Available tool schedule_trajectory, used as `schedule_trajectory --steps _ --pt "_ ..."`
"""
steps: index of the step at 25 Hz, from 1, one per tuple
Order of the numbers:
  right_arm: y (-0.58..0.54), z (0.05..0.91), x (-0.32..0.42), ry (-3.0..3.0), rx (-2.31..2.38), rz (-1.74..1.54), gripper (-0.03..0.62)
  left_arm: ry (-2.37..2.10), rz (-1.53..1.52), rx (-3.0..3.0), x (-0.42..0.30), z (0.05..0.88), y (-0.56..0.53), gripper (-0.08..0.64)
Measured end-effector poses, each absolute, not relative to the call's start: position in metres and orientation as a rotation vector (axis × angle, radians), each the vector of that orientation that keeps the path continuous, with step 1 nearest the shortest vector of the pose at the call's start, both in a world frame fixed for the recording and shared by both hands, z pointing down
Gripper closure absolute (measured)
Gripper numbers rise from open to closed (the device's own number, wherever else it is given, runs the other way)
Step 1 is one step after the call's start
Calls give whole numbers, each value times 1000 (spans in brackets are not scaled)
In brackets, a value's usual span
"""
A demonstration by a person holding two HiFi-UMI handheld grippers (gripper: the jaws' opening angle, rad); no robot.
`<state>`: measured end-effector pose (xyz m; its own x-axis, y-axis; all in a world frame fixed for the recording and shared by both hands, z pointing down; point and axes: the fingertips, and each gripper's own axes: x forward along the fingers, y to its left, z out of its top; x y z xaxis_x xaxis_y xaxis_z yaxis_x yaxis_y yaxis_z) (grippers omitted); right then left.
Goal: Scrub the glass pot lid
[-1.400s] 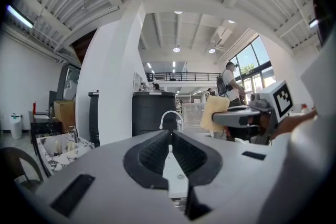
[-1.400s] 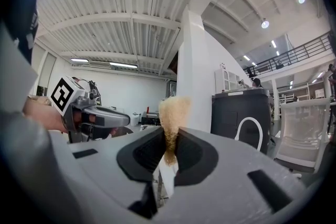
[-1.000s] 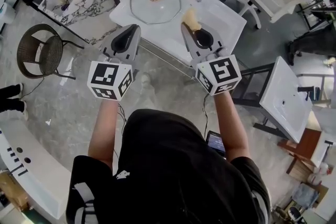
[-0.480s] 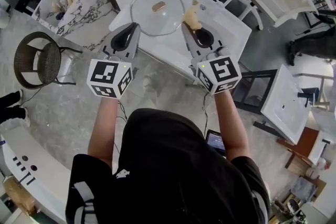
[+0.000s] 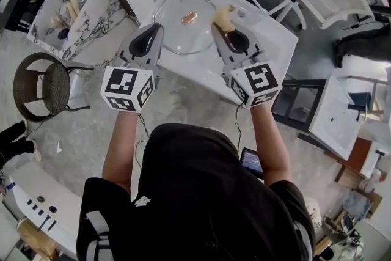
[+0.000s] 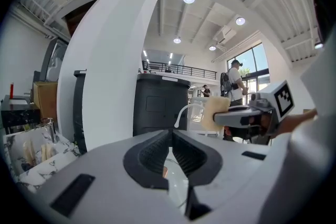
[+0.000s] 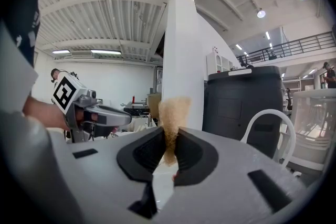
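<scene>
- Now, head view: left gripper is shut on nothing, while the right gripper pinches a sponge at its tip. The lid lies flat on the white counter, just ahead of both and between their tips. I'd say one gripper is free to steady and the other is set to scrub.
- Left gripper view: jaws are pressed together and empty. The lid shows just below and ahead of them, with the sponge off to its right.
- Right gripper view: pads clamp the sponge's lower end, so most of it pokes out front, ready for wiping.
- Around: a wicker chair sits well left of the left gripper, with grey stone floor beneath and a bright, open hall.
</scene>
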<state>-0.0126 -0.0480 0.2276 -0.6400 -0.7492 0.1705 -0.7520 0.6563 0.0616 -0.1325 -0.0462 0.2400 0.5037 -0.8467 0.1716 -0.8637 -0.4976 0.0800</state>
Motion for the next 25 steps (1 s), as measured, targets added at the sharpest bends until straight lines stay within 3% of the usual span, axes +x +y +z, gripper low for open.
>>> schedule_trajectory --steps 25 --pt "-124 322 -20 -2542 1141 189 569 -1314 321 2509 -135 341 -120 543"
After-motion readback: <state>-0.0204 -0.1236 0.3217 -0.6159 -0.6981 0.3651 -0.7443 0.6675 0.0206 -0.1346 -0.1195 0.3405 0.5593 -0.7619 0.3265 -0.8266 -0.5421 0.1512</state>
